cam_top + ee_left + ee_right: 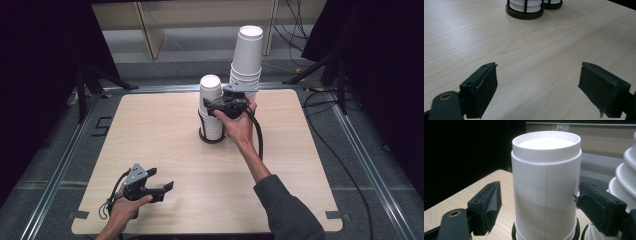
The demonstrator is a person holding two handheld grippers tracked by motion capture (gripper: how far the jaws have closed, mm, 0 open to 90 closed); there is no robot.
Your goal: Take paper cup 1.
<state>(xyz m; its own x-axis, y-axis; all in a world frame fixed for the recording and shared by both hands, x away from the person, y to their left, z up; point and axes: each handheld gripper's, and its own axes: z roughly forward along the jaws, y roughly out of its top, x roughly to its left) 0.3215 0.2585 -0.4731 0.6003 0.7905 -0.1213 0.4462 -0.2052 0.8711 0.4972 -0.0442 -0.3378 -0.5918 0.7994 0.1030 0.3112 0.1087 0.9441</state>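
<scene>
On the pale wooden table [165, 165] two stacks of white paper cups stand upside down, each in a round dark-based holder with thin black uprights. The shorter stack of white paper cups [210, 107] stands near the middle of the far half of the table; the taller stack of white paper cups [247, 60] rises just behind and to its right, close to the far edge. The right gripper [212, 107], held in the person's right hand [238, 124], is at the shorter stack, roughly level with its upper part. In the right gripper view the top cup [546, 187] stands between the two black jaws: the right pad lies at the cup's wall, seemingly touching it, while the left pad stands clear with a gap, so the jaws are wide and not clamped on the cup. The taller stack's ribbed rims [624, 182] crowd in just beyond the right jaw, leaving little room on that side. That view also shows the seam down the cup and its recessed bottom, which the high view does not resolve. The left gripper [161, 182] rests low over the near left part of the table, well apart from both stacks, its jaws spread with only bare wood between them. The left gripper view shows the two holder bases [525, 11] far ahead, side by side.
</scene>
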